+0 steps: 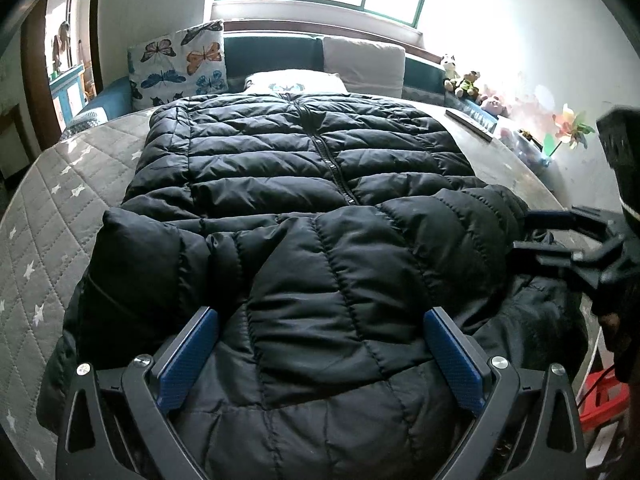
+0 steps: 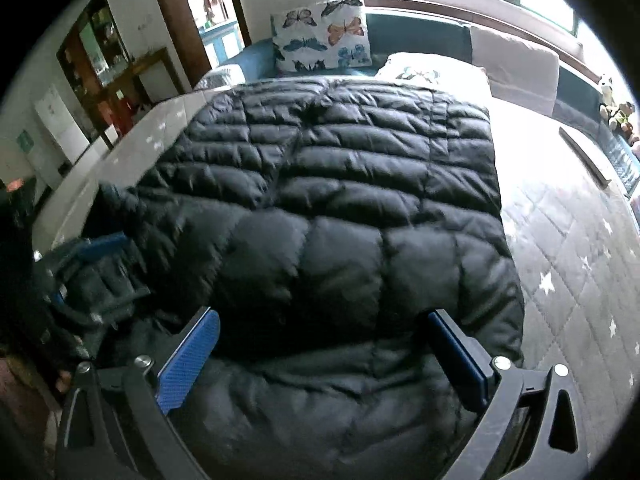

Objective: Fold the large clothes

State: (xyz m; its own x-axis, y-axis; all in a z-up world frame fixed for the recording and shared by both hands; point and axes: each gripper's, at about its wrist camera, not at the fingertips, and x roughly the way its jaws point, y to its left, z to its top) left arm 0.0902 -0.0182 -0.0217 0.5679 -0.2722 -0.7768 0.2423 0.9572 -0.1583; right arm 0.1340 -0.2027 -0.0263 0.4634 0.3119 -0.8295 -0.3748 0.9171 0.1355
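Observation:
A black quilted puffer jacket [image 1: 304, 168] lies front-up on the bed, zipper down the middle, collar toward the pillows. A sleeve [image 1: 320, 248] is folded across its lower part. My left gripper [image 1: 320, 320] is open over the jacket's near hem, its blue pads wide apart with fabric between them. My right gripper [image 2: 324, 320] is open over the jacket [image 2: 340, 184] near its right hem. The right gripper also shows at the right edge of the left wrist view [image 1: 540, 236], beside the sleeve end. The left gripper shows blurred in the right wrist view [image 2: 100, 256].
A grey quilted mattress [image 1: 44, 216] with white stars lies under the jacket. A butterfly pillow [image 1: 180, 64] and a white pillow [image 1: 296, 79] sit at the head. Stuffed toys [image 1: 466, 78] and a pinwheel [image 1: 568, 128] line the right wall. A red stool [image 1: 604, 396] stands at lower right.

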